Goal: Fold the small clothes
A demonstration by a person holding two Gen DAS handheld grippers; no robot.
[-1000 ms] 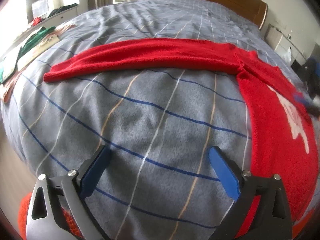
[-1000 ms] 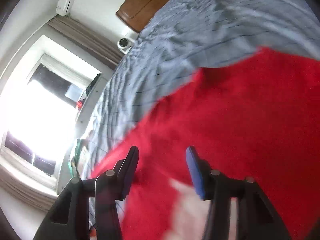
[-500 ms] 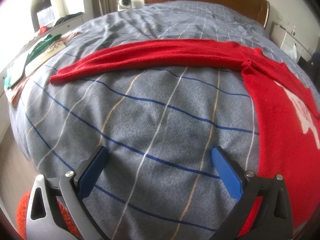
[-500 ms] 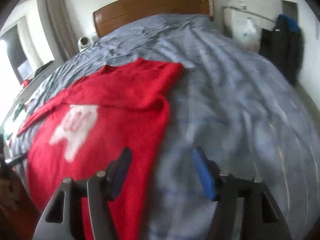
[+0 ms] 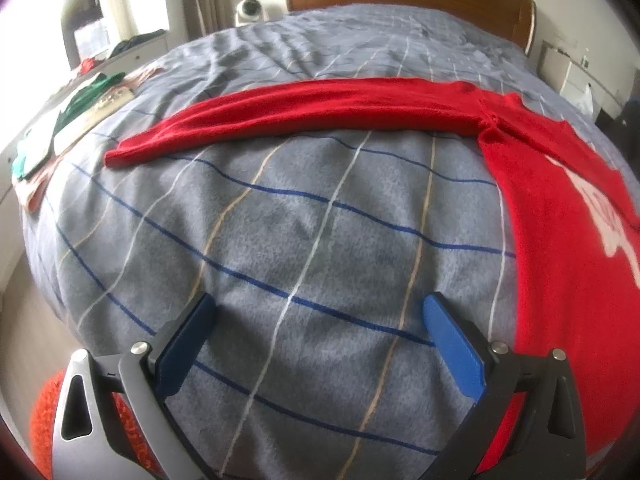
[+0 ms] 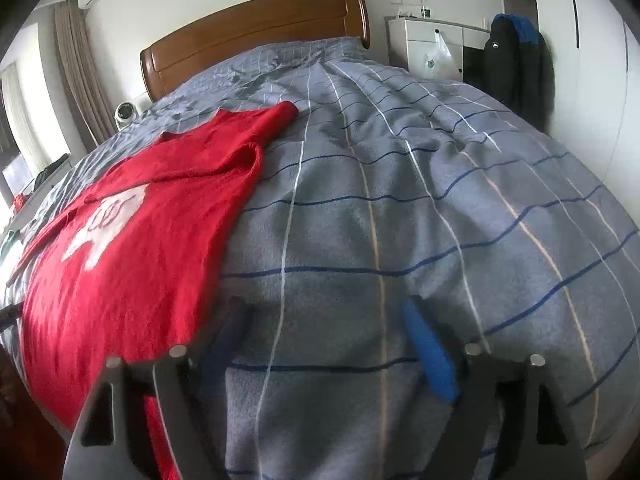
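Observation:
A small red sweater (image 5: 560,208) with a white print lies flat on the grey checked bedspread (image 5: 312,216). One sleeve (image 5: 304,112) stretches out straight to the left. My left gripper (image 5: 316,328) is open and empty above the bedspread, left of the sweater's body and below the sleeve. In the right wrist view the sweater (image 6: 132,240) lies at the left, its other sleeve folded in over the body. My right gripper (image 6: 328,332) is open and empty over bare bedspread, just right of the sweater's lower edge.
A wooden headboard (image 6: 256,36) stands at the far end. A small white camera (image 5: 250,10) sits beside it. Green and pale clothes (image 5: 80,108) lie on a ledge at the left. A dark jacket (image 6: 516,64) hangs by a white cabinet at the right. An orange knit (image 5: 44,416) shows under my left gripper.
My right gripper swung off the sweater to the right and opened wider; it now hangs over bare bedspread. My left gripper stayed open and drifted slightly.

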